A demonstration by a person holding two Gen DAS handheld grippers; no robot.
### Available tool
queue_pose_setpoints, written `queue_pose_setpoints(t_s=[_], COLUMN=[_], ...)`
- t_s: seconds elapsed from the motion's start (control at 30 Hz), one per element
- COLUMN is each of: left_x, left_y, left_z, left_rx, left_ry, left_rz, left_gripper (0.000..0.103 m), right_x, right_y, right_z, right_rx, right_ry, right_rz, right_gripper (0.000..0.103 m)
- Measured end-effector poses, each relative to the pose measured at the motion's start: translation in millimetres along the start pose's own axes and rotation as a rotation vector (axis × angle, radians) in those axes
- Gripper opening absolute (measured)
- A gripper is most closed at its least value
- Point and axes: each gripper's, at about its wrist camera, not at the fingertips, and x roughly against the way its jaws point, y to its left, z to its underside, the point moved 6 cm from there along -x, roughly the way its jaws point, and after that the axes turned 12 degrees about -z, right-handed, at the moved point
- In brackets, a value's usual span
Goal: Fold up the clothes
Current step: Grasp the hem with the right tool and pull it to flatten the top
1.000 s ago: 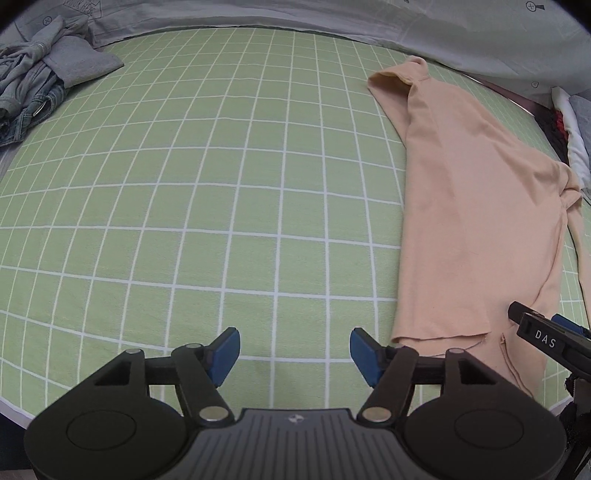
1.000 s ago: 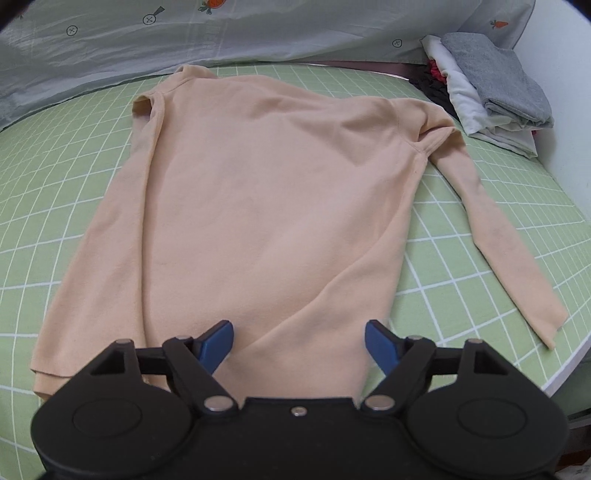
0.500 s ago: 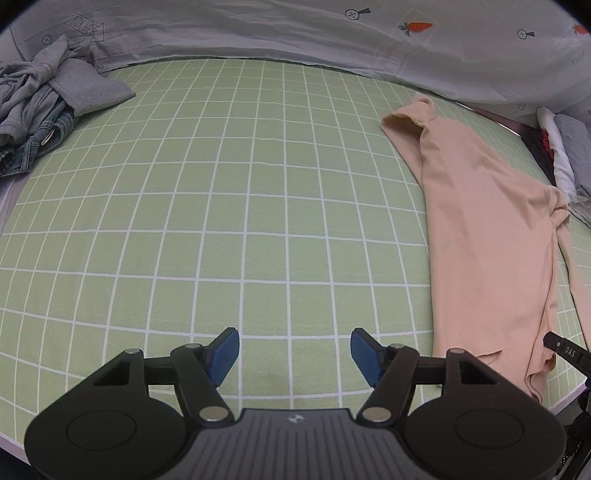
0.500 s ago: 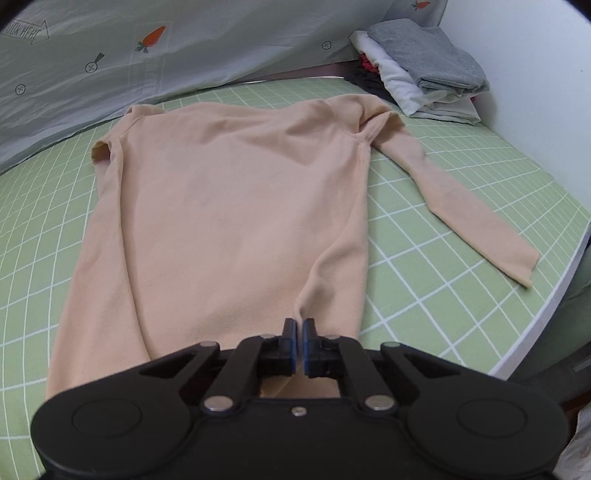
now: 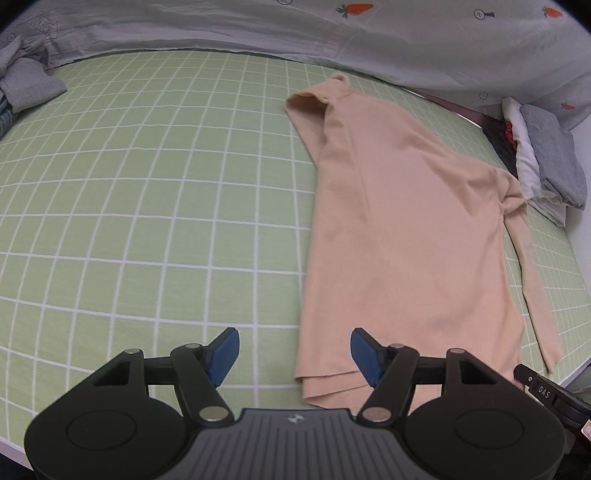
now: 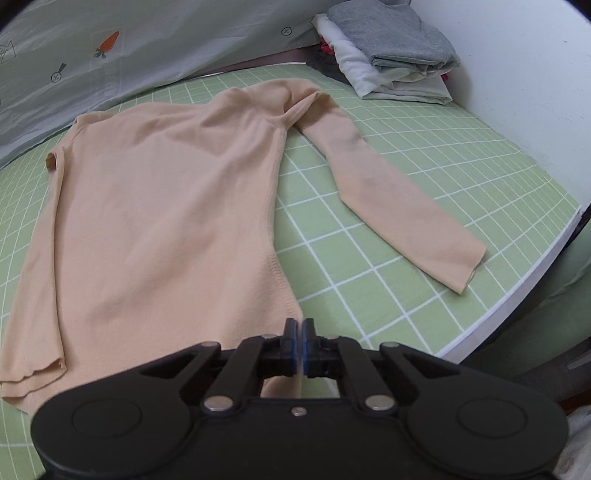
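Observation:
A peach long-sleeved top [image 5: 399, 236] lies flat on the green checked bed sheet [image 5: 147, 206], hem nearest me. It also shows in the right wrist view [image 6: 155, 221], with one sleeve [image 6: 388, 192] stretched out to the right. My left gripper [image 5: 293, 354] is open and empty, hovering at the hem's left corner. My right gripper [image 6: 298, 347] is shut on the hem's right corner. Its black body shows at the lower right of the left wrist view [image 5: 546, 391].
A pile of folded grey and white clothes [image 6: 391, 48] sits at the far right by the white wall. Loose grey clothes [image 5: 26, 81] lie at the far left. A grey carrot-print quilt [image 5: 332, 33] runs along the back. The bed's edge [image 6: 517, 295] is close on the right.
My right gripper closed on the hem of the top and has shifted right. My left gripper stayed open and moved right toward the hem's left corner.

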Motion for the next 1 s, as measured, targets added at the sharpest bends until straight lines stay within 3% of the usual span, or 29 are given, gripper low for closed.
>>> queue_pose_setpoints(t_s=[0.33, 0.63, 0.73, 0.8, 0.83, 1.0], left_x=[-16.9, -27.5, -30.3, -31.2, -32.2, -24.8], left_y=[-71.4, -104.6, -110.8, -109.8, -107.5, -80.6], left_z=[24.3, 34.4, 35.0, 33.6, 33.1, 31.0], left_rx=[0.028, 0.014, -0.015, -0.036, -0.032, 0.064], left_ry=[0.004, 0.02, 0.008, 0.0, 0.003, -0.007], left_rz=[-0.046, -0.047, -0.07, -0.099, -0.097, -0.077], left_gripper=[0.067, 0.054, 0.042, 0.011, 0.005, 0.002], right_x=[-18.8, -24.6, -24.6, -24.5, -24.5, -21.6], right_y=[-32.4, -38.1, -38.8, -39.7, -40.1, -40.5], right_z=[-13.4, -22.6, -22.9, -23.1, -23.2, -20.4], right_rx=[0.185, 0.292, 0.309, 0.312, 0.308, 0.295], right_ry=[0.052, 0.064, 0.062, 0.061, 0.06, 0.058], right_rz=[-0.111, -0.171, -0.181, -0.185, -0.184, -0.163], right_gripper=[0.004, 0.004, 0.005, 0.006, 0.006, 0.006])
